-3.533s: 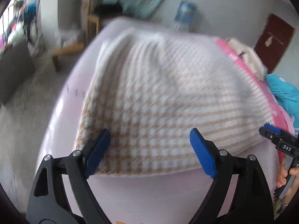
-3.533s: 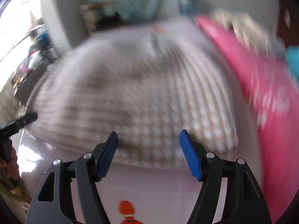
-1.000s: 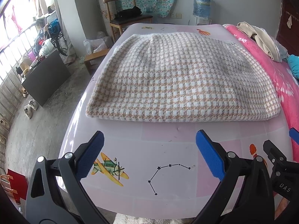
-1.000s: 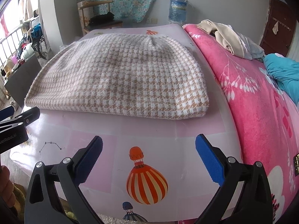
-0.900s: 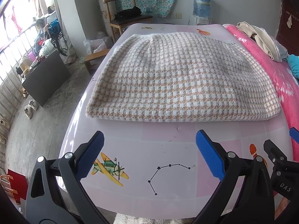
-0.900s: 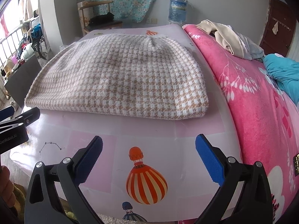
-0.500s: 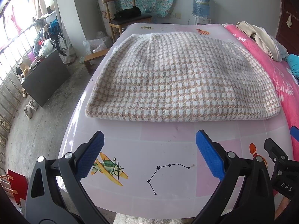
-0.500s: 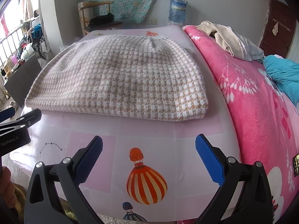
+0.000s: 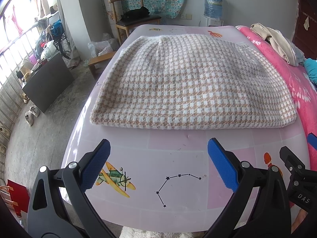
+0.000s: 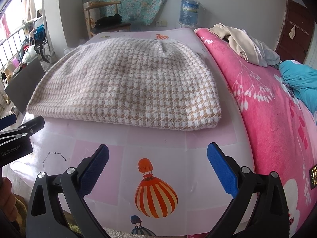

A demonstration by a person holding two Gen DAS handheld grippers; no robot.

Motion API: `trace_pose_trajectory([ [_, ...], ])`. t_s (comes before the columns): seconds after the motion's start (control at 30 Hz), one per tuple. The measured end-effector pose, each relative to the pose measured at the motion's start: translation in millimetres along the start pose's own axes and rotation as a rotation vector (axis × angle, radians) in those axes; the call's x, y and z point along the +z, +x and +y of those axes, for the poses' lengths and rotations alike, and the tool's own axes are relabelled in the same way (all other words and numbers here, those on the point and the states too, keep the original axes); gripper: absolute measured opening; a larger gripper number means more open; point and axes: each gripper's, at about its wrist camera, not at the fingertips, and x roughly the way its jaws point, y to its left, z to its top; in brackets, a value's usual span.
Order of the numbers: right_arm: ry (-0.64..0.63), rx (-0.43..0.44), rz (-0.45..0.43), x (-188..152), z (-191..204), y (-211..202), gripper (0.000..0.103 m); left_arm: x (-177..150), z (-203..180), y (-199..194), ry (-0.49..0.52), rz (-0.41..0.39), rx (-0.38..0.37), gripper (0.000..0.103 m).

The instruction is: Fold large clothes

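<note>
Our left tool (image 9: 158, 162) and right tool (image 10: 158, 166) hang wide and empty, short of the sweater (image 9: 190, 83), which lies folded on the surface (image 9: 178, 208). We judge the fold finished; next comes another garment.

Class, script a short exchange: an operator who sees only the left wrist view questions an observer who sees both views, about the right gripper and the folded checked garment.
Operator: I see only an edge of the right gripper. Is it open?
Observer: Yes. Its jaws stand wide apart with nothing between them.
Operator: What lies under it?
Observer: A striped balloon print on the table.
Operator: Is it touching the checked garment?
Observer: No. Bare table shows between its fingertips and the garment's near folded edge.
</note>
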Motion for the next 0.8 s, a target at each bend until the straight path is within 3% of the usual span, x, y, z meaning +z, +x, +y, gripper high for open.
trace_pose_trajectory([
  [0.8,-0.01,0.002,0.002,2.1,2.0,0.9,0.097,0.2,1.4,0.8,-0.001,-0.001,-0.001,0.095],
])
